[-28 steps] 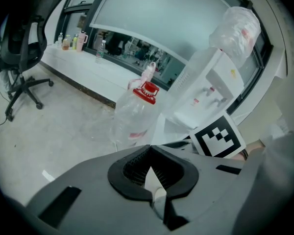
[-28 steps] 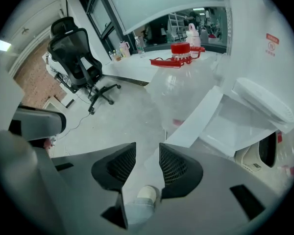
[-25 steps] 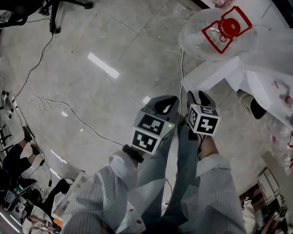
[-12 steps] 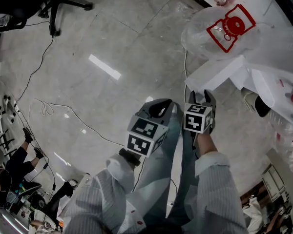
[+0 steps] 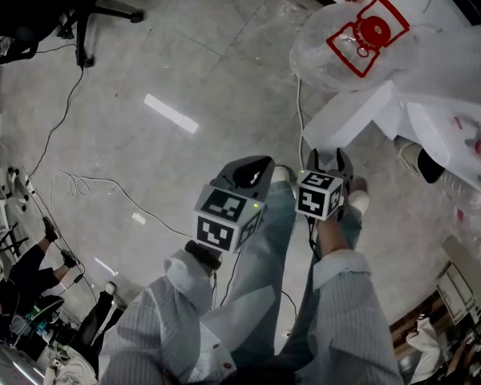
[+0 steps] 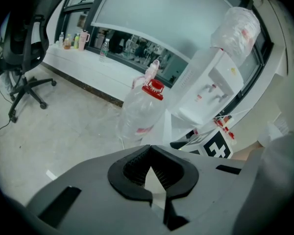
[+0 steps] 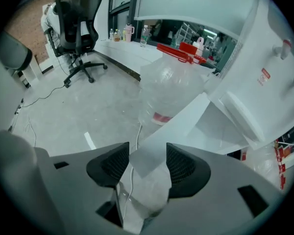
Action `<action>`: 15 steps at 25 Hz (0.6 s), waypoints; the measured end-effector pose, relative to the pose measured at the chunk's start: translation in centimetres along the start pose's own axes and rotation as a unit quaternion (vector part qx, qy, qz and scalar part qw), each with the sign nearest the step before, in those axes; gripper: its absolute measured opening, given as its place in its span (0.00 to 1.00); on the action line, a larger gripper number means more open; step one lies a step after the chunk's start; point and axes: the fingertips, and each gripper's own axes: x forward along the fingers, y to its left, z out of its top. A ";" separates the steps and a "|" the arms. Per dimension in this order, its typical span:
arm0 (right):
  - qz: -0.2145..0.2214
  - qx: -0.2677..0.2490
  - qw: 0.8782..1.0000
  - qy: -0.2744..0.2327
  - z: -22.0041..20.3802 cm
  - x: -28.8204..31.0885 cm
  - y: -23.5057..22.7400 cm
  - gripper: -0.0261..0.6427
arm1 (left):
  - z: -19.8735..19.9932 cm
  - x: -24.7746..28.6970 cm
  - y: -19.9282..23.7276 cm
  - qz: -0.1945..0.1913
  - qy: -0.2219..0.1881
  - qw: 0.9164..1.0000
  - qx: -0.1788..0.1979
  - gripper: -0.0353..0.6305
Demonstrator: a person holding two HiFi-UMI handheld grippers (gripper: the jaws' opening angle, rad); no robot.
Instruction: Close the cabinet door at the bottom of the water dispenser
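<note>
Right gripper (image 5: 330,160) just spread wide round door corner (image 7: 150,155), seemingly untouched; left gripper (image 5: 255,169) closed.

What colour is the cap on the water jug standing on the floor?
Red cap, clearest in the left gripper view.

This looks like an office. A black swivel office chair (image 7: 78,28) stands on castors on a polished pale floor (image 5: 184,54), where thin cables (image 5: 80,184) trail loose and a ceiling light is mirrored as a bright bar. A long white ledge (image 6: 88,67) runs under a wide window (image 6: 152,13) and carries a row of drink bottles (image 6: 76,40). A white water dispenser (image 6: 206,89) stands against the wall with an upturned bottle (image 6: 235,31) on top. A spare water bottle (image 6: 139,114) with a red cap sits on the floor beside it.
</note>
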 end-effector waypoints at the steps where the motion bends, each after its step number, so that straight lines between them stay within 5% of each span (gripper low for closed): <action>1: 0.002 0.007 1.000 0.007 -0.4 -0.1 -0.2 0.34 | 0.2 0.1 -0.2 0.000 -0.001 1.000 -0.001 0.07; 15: 0.041 0.071 0.996 0.039 -6.1 -0.9 -5.0 0.35 | -0.4 4.1 -7.8 -0.004 0.007 1.000 -0.004 0.07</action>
